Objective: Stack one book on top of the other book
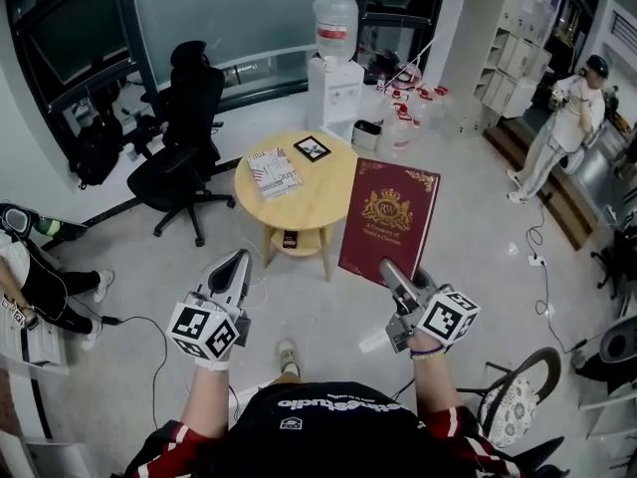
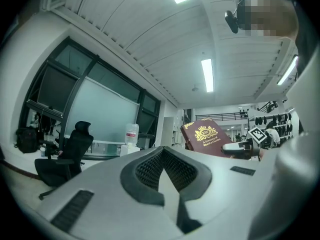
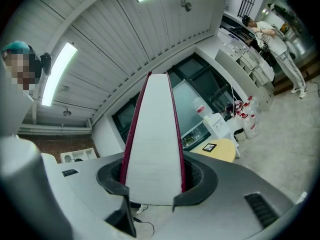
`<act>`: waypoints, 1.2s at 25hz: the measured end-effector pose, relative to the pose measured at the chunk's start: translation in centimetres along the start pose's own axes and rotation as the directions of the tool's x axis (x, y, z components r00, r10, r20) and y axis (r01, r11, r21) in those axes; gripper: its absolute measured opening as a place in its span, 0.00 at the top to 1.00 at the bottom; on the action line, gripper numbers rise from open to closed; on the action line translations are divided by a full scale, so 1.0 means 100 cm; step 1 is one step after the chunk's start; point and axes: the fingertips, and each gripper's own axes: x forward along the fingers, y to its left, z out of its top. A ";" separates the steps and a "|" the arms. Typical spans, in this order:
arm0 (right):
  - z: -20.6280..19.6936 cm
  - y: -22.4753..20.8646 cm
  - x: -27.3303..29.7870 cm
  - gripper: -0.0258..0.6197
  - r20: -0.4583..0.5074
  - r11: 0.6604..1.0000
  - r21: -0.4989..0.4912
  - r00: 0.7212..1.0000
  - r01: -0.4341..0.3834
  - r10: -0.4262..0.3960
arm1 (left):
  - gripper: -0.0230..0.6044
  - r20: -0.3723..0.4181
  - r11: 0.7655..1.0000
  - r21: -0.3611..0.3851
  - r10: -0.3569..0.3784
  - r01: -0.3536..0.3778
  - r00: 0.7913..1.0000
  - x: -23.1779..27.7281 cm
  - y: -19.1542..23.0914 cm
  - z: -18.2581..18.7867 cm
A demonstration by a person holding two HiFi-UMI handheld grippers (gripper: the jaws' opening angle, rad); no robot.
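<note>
the right gripper [image 1: 388, 267] is clamped on the lower edge of the red book [image 1: 390, 217]. in the right gripper view its dark pads stand apart, and the book's pale page block [image 3: 152, 144] fills the gap between them, with a maroon cover on each side. the red book is held in the air with its gold-crested cover facing up. in the head view it sits just to the right of the round table [image 1: 320, 195], with its far corner overlapping the table's rim. the left gripper [image 1: 239, 259] is beside it, well apart from the book. its jaws are closed tip to tip with nothing between them, as the left gripper view [image 2: 162, 150] shows. on the wooden table top lies the white book [image 1: 274, 173], flat near the left side. a small black-framed square [image 1: 312, 148] lies close to it at the far edge. beyond the table stands a water dispenser [image 1: 333, 78], and a black office chair [image 1: 184, 137] stands to the left. a person [image 1: 567, 127] in light clothes stands far off at the right.
</note>
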 end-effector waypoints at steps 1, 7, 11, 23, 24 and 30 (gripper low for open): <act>0.003 -0.002 0.006 0.61 -0.001 1.000 -0.001 1.000 0.004 -0.004 | 0.94 -0.002 1.000 -0.001 0.000 0.000 1.000 0.005 0.004 0.001; 0.027 -0.003 0.058 0.61 0.001 1.000 -0.001 1.000 0.028 -0.028 | 0.94 -0.012 1.000 -0.014 -0.002 0.001 1.000 0.036 0.048 0.023; 0.032 -0.015 0.083 0.61 0.003 1.000 0.005 1.000 0.028 -0.028 | 0.94 -0.013 1.000 -0.012 -0.005 0.005 1.000 0.058 0.066 0.022; 0.043 -0.036 0.155 0.61 -0.013 0.999 0.016 0.999 0.048 -0.048 | 0.94 -0.027 0.999 -0.024 -0.023 0.023 0.999 0.110 0.127 0.022; 0.045 -0.035 0.167 0.61 -0.013 0.999 0.018 0.999 0.051 -0.051 | 0.94 -0.028 0.999 -0.028 -0.026 0.025 0.999 0.115 0.138 0.025; 0.048 -0.036 0.210 0.61 -0.020 0.998 0.019 0.998 0.053 -0.053 | 0.94 -0.023 0.999 -0.036 -0.033 0.032 0.999 0.136 0.175 0.030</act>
